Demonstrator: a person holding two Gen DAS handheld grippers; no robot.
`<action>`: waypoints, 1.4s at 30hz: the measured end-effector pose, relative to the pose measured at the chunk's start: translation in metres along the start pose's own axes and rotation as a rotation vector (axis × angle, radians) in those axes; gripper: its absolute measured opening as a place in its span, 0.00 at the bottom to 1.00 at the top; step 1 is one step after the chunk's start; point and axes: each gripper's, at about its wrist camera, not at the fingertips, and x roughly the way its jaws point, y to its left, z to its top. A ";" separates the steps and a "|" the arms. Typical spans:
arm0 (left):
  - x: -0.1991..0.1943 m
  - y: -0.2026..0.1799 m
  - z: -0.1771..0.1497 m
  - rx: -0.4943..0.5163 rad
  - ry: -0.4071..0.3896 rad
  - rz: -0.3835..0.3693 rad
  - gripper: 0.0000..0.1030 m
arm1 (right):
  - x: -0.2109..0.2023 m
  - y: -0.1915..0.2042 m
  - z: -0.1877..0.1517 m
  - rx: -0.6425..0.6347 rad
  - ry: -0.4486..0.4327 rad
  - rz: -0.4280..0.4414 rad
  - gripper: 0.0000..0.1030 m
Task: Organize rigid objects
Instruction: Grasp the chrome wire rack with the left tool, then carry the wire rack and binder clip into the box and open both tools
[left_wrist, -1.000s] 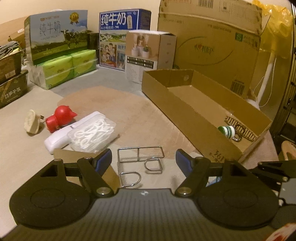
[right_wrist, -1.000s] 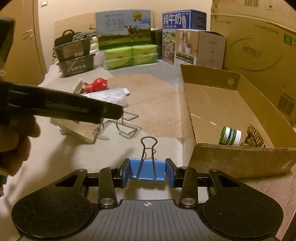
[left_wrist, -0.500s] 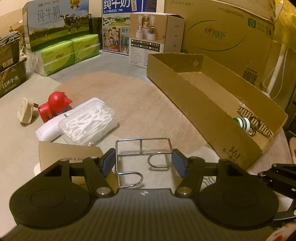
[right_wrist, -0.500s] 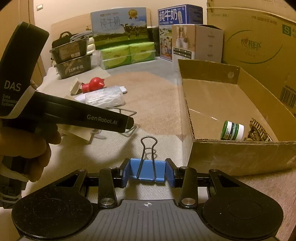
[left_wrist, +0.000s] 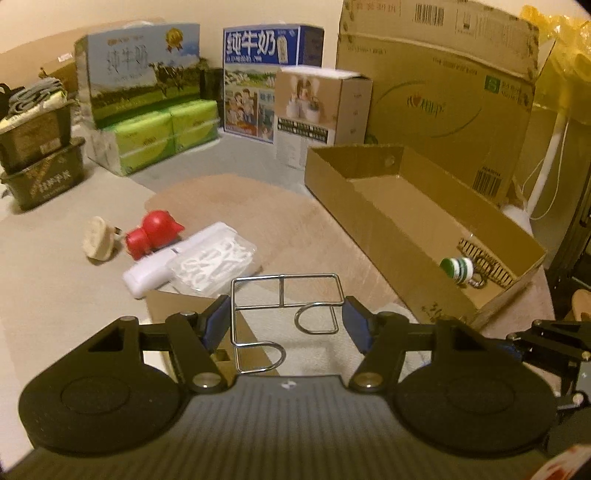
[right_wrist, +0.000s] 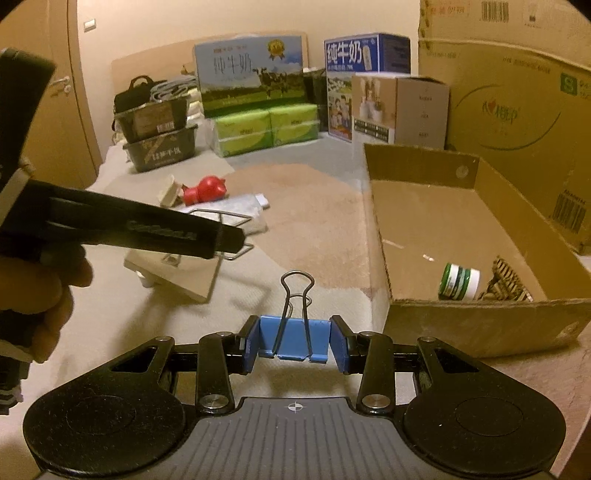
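Left claw clamps the wire rack; right claw pinches a blue binder clip.
Beige carpet underfoot — cardboard tray just right of both claws, red toy and stacked cartons well left.

Printed "纯牛奶" on the blue milk carton and the cow-picture carton. Marked "S" on the big cardboard box.

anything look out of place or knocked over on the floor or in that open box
Mostly loose clutter. The red toy lies on its side beside a beige plug, and the green-capped bottle lies tipped over in the cardboard tray. A flat brown box sits tilted, propped on something. Nothing looks spilled or broken.
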 end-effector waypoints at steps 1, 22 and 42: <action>-0.005 0.000 0.001 -0.001 -0.008 0.003 0.60 | -0.004 0.000 0.001 0.000 -0.009 0.000 0.39; -0.027 -0.075 0.046 0.067 -0.106 -0.118 0.60 | -0.067 -0.101 0.049 0.102 -0.142 -0.153 0.39; 0.040 -0.144 0.042 0.155 -0.027 -0.214 0.68 | -0.032 -0.186 0.043 0.206 -0.092 -0.206 0.39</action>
